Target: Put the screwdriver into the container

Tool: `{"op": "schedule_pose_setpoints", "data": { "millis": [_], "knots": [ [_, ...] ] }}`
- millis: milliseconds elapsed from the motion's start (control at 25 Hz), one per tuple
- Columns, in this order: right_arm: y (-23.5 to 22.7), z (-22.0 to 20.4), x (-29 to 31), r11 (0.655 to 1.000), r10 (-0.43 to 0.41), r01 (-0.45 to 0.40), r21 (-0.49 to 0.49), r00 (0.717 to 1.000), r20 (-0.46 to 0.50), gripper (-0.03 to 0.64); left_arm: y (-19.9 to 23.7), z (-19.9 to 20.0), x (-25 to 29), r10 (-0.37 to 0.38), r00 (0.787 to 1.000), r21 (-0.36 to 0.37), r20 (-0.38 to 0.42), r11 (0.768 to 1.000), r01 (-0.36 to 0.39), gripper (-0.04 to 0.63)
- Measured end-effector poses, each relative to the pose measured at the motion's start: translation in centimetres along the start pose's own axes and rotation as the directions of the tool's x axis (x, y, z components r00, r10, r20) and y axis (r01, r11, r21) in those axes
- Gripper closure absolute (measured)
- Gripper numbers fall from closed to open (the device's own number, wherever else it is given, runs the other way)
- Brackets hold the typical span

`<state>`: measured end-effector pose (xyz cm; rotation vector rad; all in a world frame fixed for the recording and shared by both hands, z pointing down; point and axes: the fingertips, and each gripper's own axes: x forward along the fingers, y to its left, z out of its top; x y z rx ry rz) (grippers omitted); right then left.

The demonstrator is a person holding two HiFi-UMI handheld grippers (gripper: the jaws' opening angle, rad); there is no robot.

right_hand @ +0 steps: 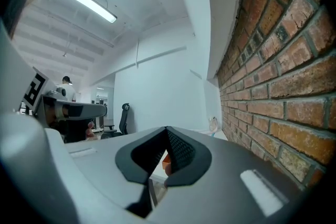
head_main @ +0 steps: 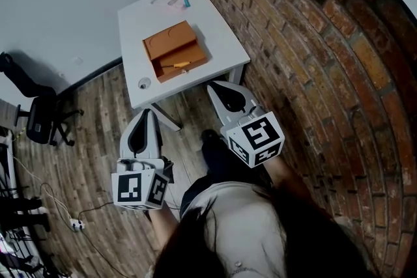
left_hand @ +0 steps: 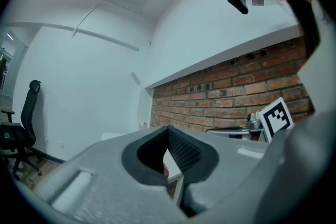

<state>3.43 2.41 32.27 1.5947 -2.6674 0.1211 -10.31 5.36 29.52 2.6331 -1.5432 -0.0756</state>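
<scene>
1. Left tongs (head_main: 147,116) and right tongs (head_main: 223,90) are sitting closed and empty, mid-frame, short of the desk (head_main: 215,29).
2. The screwdriver (head_main: 176,64) is seemingly lying in the container (head_main: 171,43), upper centre.
3. Reaching in with closed tongs is risking shoving both.

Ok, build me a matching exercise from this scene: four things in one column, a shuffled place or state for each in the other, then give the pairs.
Things
1. screwdriver
2. box
3. office chair
4. left gripper

Places or states
A. on the wooden floor, left of the table
B. on the white table, lid open
C. jaws together, nothing held
D. lying inside the box

Pairs: 1-D, 2-B, 3-A, 4-C
</scene>
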Motion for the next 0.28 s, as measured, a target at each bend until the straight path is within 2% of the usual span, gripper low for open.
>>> {"op": "schedule_pose_setpoints", "data": {
  "millis": [280],
  "knots": [
    [-0.26,-0.12,-0.23,1.000,0.003,-0.003,0.014,1.000,-0.001,0.614,-0.56,0.20,0.13,-0.007,1.000,-0.002,0.003,1.000,0.007,0.595]
  ]
}}
